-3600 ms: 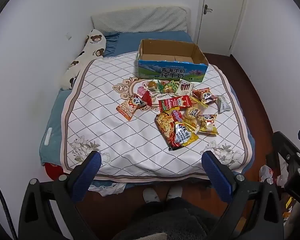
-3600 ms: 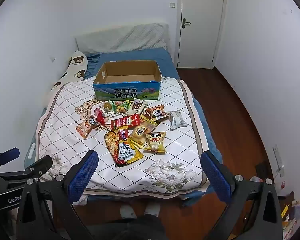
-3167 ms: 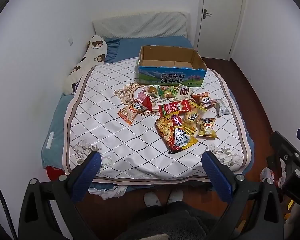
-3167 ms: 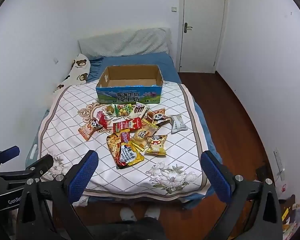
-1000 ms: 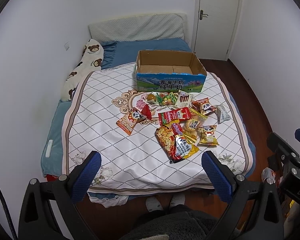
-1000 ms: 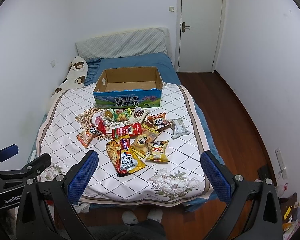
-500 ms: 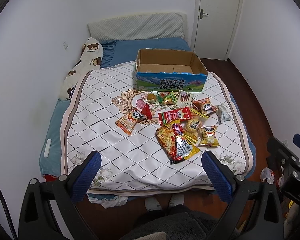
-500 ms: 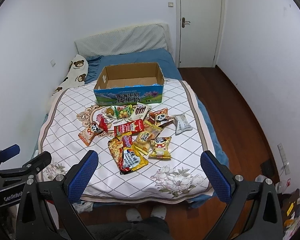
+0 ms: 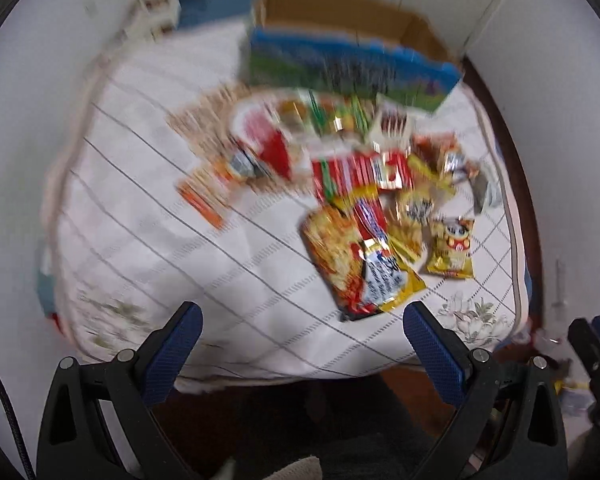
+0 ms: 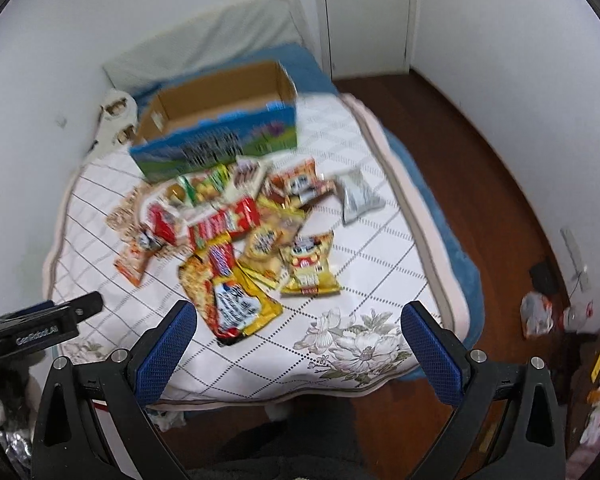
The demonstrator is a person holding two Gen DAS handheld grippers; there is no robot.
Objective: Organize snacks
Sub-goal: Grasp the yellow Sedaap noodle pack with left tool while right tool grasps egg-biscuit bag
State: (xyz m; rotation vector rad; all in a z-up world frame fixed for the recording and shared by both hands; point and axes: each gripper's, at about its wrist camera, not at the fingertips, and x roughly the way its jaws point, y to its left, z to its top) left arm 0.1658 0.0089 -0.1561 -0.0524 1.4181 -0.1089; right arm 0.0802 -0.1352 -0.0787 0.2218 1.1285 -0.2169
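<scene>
Both left gripper [image 9: 298, 338] and right gripper [image 10: 298, 340] spread wide, empty. Snack packets [image 10: 236, 240] heaped mid-frame on quilt [image 10: 380, 272], below cardboard box [image 10: 216, 120]. Probably light, crinkly, slippery; best pinched at sealed edge.

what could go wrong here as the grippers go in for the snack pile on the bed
1. The snacks overlap: the big noodle bag lies partly over neighbouring packets, so a grab could drag or lift more than one.
2. The quilt looks soft and loose; an open right gripper pressing down might pinch fabric with a flat packet.
3. The silver packet lies apart near the bed's right edge, so a nudge could send it to the floor.
</scene>
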